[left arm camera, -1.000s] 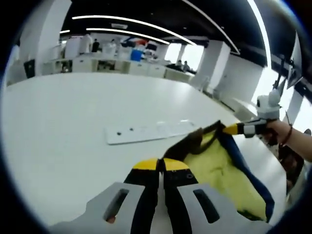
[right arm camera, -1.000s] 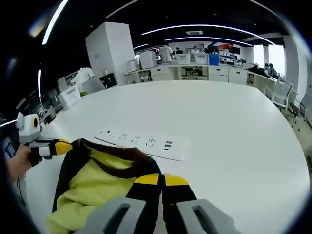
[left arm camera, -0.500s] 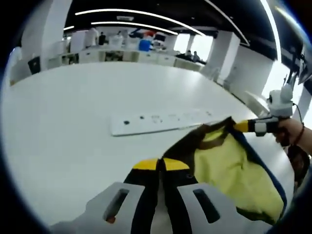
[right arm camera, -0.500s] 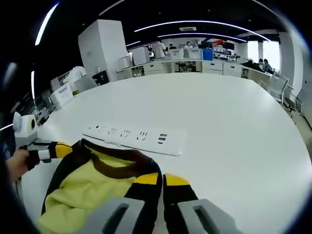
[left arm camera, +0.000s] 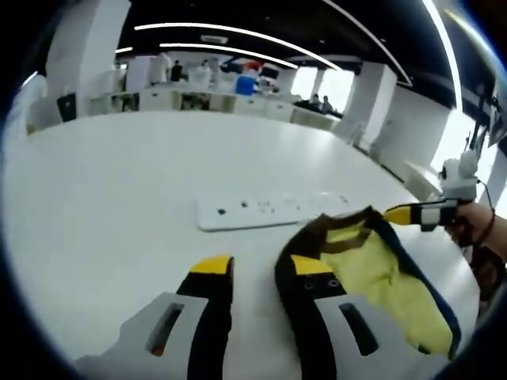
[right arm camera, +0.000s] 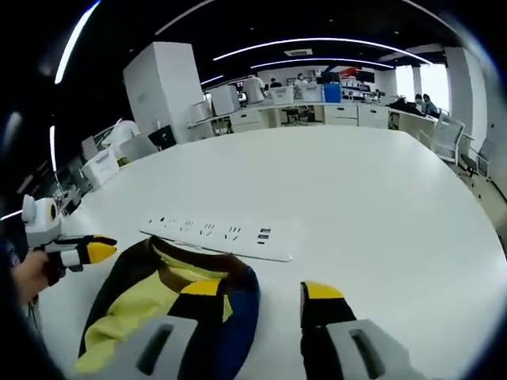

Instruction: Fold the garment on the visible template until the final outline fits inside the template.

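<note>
White table (left arm camera: 103, 206), power strip (left arm camera: 265, 211), yellow garment (left arm camera: 372, 277), no legible writing

Broad white table (left arm camera: 103, 206), white power strip (left arm camera: 269, 210) and yellow-and-navy garment (left arm camera: 380, 277) on top.

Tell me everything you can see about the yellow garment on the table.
The garment is a soft fabric top: yellow body, brown collar band, dark navy sides. It lies crumpled on the white table, collar toward the white power strip, which it seems to reach. The left gripper and right gripper both stand open at its edge, no longer clamped on it. No template outline is visible.
</note>
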The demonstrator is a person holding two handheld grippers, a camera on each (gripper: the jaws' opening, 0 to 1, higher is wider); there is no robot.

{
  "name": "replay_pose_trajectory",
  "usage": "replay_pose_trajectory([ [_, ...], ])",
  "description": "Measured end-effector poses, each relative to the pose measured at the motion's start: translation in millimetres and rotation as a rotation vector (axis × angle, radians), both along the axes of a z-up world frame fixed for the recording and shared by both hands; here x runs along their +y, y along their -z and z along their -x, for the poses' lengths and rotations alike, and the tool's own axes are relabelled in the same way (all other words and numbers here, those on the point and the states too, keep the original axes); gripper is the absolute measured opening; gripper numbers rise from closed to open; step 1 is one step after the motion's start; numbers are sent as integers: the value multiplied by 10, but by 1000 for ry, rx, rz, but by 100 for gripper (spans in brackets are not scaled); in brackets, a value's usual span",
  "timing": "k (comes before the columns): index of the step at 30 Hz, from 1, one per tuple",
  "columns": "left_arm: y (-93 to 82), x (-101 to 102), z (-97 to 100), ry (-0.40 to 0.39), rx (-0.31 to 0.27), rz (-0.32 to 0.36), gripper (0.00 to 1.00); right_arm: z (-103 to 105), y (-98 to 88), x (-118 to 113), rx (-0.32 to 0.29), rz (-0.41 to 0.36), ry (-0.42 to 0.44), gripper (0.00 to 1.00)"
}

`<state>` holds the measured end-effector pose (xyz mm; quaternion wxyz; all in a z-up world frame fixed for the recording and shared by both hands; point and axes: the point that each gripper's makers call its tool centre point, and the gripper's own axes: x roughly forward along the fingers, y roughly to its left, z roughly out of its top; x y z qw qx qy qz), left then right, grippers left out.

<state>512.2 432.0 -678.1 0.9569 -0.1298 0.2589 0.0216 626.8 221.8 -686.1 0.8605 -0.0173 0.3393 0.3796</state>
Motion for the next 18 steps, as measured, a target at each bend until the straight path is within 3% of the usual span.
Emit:
replay_pose_trajectory([
  [3,-69,-38,46,8,-15,3,42,103,-46,-33,25,-7,-17,49],
  [6,-171,-125,115,57,-33,-34,45,249,-77,-64,63,-21,-35,52],
  [10,-278,-253,199,114,-63,-56,51,476,-170,-82,97,-88,-66,64],
  [18,-382,-553,516,207,-75,-90,55,878,-294,-225,124,-76,-136,66],
])
